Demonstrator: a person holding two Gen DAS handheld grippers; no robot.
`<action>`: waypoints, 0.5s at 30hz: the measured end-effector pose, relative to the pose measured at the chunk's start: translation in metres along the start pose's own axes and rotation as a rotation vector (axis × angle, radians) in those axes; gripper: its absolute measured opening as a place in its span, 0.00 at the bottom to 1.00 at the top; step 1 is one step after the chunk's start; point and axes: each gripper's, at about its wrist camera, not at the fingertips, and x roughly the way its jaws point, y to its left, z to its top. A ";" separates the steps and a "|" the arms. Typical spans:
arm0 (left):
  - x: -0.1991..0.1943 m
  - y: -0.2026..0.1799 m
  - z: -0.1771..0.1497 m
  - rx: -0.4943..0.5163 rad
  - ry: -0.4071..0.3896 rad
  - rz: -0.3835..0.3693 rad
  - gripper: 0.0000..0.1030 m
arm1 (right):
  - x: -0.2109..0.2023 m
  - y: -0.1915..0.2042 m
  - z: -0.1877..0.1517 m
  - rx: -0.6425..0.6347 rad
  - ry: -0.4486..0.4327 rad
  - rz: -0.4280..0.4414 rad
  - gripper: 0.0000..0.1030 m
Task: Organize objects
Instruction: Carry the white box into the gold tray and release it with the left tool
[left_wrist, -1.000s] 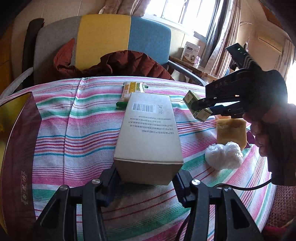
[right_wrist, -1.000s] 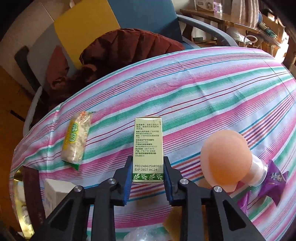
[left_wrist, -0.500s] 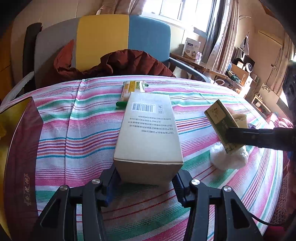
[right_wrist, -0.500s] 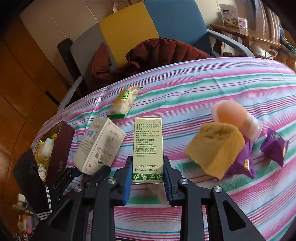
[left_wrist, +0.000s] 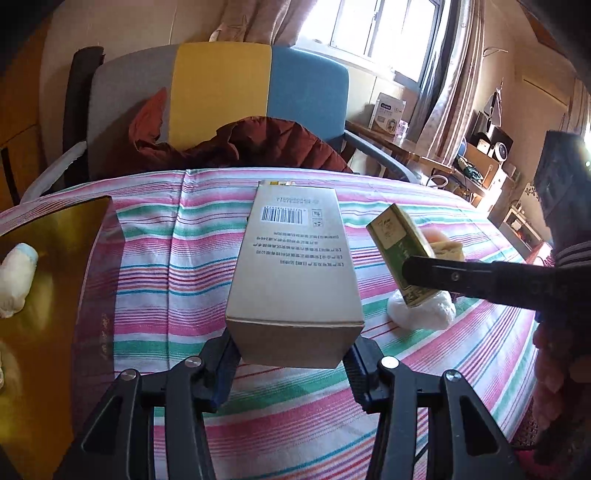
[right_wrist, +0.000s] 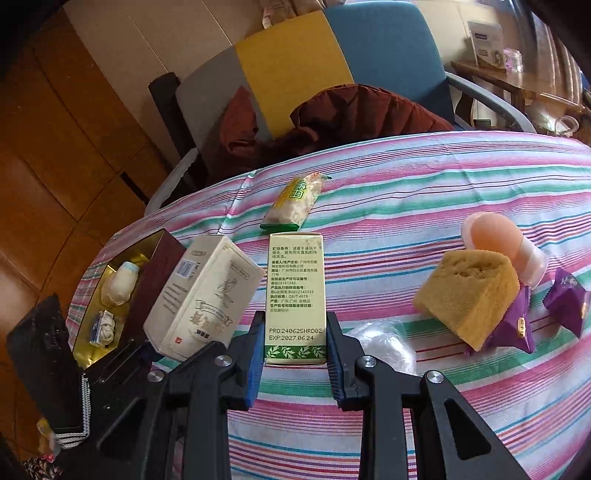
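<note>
Cardboard white box (left_wrist: 295, 266) is clamped in the left gripper (left_wrist: 291, 373), long axis pointing away toward the chair (left_wrist: 221, 107). Just right of it, the right gripper (right_wrist: 295, 363) clamps a green carton (right_wrist: 295, 295), long axis also toward the chair, both above the striped cloth (right_wrist: 424, 192).

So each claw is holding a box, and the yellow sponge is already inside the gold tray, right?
Not quite. Each claw does hold a box, but the sponge lies on the striped cloth, far from the gold tray. The right wrist view shows it.
</note>
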 end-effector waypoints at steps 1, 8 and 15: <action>-0.007 0.003 0.001 -0.011 -0.008 0.000 0.49 | 0.000 0.001 0.000 -0.002 -0.001 0.002 0.29; -0.047 0.040 0.014 -0.093 -0.039 0.034 0.49 | 0.004 0.007 -0.006 -0.013 0.015 0.033 0.29; -0.059 0.111 0.026 -0.222 0.014 0.085 0.50 | 0.003 0.025 -0.011 -0.092 -0.019 0.072 0.29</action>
